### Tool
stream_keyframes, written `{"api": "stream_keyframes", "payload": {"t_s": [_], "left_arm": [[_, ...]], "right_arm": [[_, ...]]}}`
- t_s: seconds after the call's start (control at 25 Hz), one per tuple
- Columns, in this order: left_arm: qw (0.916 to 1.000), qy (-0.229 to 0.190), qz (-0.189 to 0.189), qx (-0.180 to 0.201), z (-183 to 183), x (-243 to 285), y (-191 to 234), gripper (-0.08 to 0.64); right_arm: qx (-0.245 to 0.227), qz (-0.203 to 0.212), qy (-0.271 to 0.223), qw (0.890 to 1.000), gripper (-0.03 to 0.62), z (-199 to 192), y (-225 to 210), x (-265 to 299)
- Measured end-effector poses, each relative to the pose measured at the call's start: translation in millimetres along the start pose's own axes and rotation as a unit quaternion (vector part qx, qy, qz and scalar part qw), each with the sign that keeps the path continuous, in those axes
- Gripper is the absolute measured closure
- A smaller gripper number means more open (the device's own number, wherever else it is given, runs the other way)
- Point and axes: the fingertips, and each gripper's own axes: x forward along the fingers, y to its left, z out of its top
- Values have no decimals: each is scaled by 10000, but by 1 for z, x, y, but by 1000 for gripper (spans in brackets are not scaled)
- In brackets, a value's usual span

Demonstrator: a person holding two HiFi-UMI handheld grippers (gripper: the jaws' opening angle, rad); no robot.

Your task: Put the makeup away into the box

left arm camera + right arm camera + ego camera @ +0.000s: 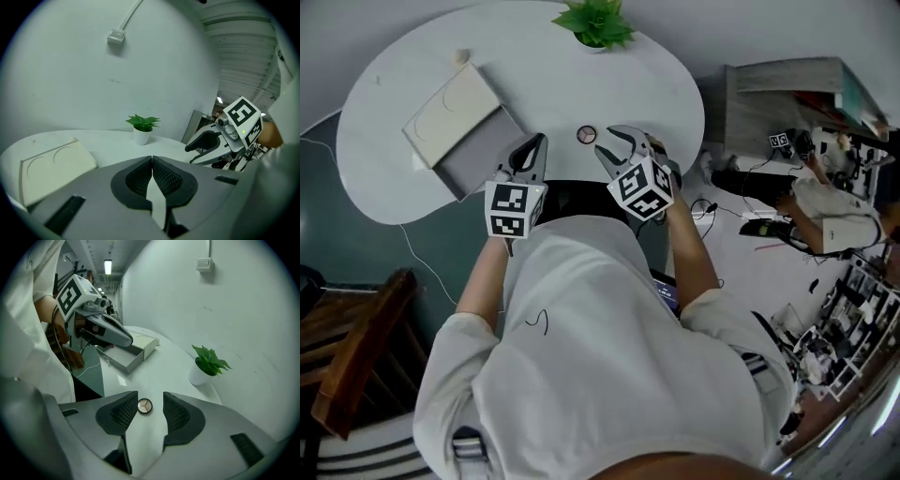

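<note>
We're at the pick: compact (145,406) sits at 12 o'clock of R gripper (146,401), framed by its spread jaws (no contact yet). L gripper (152,159) closed, empty. Next: lower, close, carry to box (473,159) at 9 o'clock.

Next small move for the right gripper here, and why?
Probably ease the right gripper down and forward until its pads flank the round compact. Its jaws stand apart and empty, the compact lies untouched on the table in line with the gap, and the box sits open.
</note>
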Motion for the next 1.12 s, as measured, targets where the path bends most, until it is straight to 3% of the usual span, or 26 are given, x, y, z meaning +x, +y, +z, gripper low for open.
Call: {"api": "stream_keyframes", "payload": {"t_s": [0.32, 0.48, 0.64, 0.88, 0.96, 1.12], "left_arm": [[9937, 128, 916, -627, -19, 11, -4, 540], [9855, 87, 1411, -943, -29, 3, -13, 540], [9716, 191, 1949, -1327, -54, -21, -15, 540], [9487, 217, 2572, -1826, -83, -48, -13, 540], [9454, 191, 2660, -1873, -85, -52, -15, 540], [9464, 161, 2680, -1794, -83, -55, -15, 540]], "right_arm": [[-505, 1050, 3, 9932, 393, -18, 1, 35], [-601, 1373, -72, 9887, 385, -33, 10, 58], [-534, 1387, -154, 9888, 374, -43, 13, 82], [109, 1364, -111, 9905, 363, -55, 11, 102], [83, 1359, -70, 9907, 356, -58, 15, 106], [26, 1284, 75, 9917, 339, -62, 22, 116]]}}
